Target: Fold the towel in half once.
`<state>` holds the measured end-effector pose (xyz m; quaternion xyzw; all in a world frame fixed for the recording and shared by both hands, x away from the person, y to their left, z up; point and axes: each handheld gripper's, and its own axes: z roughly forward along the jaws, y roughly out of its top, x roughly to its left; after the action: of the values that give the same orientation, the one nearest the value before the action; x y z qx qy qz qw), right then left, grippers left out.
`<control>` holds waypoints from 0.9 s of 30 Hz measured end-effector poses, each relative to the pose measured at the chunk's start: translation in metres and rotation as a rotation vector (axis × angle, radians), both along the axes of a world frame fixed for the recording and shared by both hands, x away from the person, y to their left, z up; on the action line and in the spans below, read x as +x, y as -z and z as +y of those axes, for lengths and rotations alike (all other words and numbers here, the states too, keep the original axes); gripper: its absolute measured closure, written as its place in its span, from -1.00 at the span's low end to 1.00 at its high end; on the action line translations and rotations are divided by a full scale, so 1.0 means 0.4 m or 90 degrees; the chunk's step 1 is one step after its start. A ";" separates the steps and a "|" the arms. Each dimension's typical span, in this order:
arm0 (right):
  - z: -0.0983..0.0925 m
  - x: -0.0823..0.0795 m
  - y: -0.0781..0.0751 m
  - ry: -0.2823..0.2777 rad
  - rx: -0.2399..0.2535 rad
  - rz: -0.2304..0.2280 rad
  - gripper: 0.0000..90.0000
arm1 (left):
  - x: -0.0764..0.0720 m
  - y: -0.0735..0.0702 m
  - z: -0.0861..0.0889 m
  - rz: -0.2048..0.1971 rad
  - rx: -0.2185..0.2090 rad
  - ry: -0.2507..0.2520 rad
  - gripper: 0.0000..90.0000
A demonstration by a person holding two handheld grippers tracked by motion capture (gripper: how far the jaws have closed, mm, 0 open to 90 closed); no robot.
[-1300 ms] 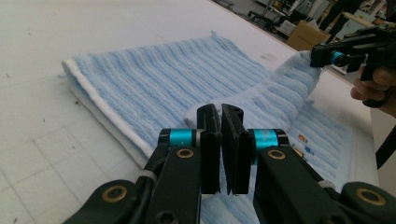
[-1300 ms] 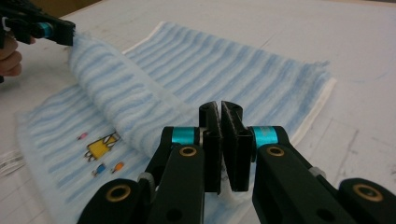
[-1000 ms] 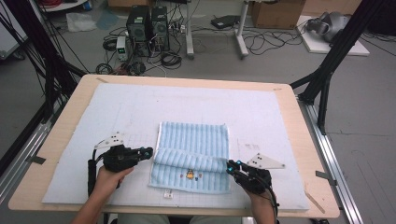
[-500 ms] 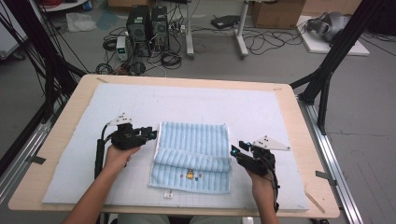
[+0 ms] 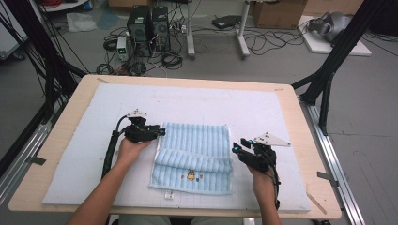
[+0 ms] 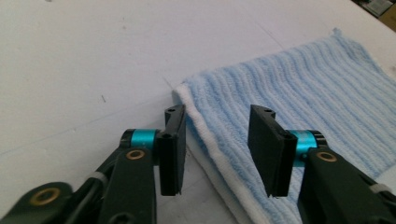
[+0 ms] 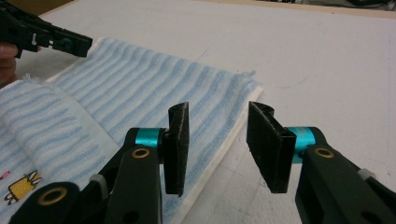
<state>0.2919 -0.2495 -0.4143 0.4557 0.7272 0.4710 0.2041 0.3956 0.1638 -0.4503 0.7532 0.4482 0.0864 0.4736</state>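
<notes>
High view: a light blue striped towel point(image 5: 195, 157) lies near the middle of a pale mat point(image 5: 263, 112) that covers the wooden table point(image 5: 307, 140), with its near portion folded over so that a rolled fold runs across it. On the near flap sits a small printed motif point(image 5: 190, 176), a yellow cartoon figure with a few tiny coloured marks beside it; no lettering on it can be read, and the small white tag point(image 5: 167, 196) at the towel's near edge is too small to make out. The left gripper point(image 5: 157, 132) is held just at the towel's far left corner, and the right gripper point(image 5: 237, 147) just off its right edge beside the fold. In the left gripper view the left gripper's jaws stand partly apart with nothing clamped; they have just been opening, and the towel's white-hemmed edge lies below and between them, untouched by the pads. In the right gripper view the right gripper's jaws are likewise partly apart and empty after opening, poised above the towel's hemmed corner, with the yellow figure at the lower left.
</notes>
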 end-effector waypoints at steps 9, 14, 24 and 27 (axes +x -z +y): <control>0.001 0.003 0.005 0.001 0.003 0.000 0.32 | -0.004 0.003 -0.010 -0.004 0.018 0.013 0.91; 0.001 0.009 0.007 0.005 0.003 0.003 0.33 | -0.004 -0.002 -0.004 -0.013 -0.002 0.014 0.96; 0.042 0.112 0.032 0.018 -0.047 0.082 0.40 | -0.001 -0.016 0.010 -0.016 -0.067 -0.004 0.97; 0.052 0.147 0.060 0.022 -0.052 0.119 0.46 | 0.001 -0.016 0.013 -0.013 -0.072 -0.004 0.97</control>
<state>0.3508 -0.2285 -0.4382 0.5012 0.7537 0.3929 0.1622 0.3959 0.1691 -0.4441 0.7228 0.4500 0.0699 0.5198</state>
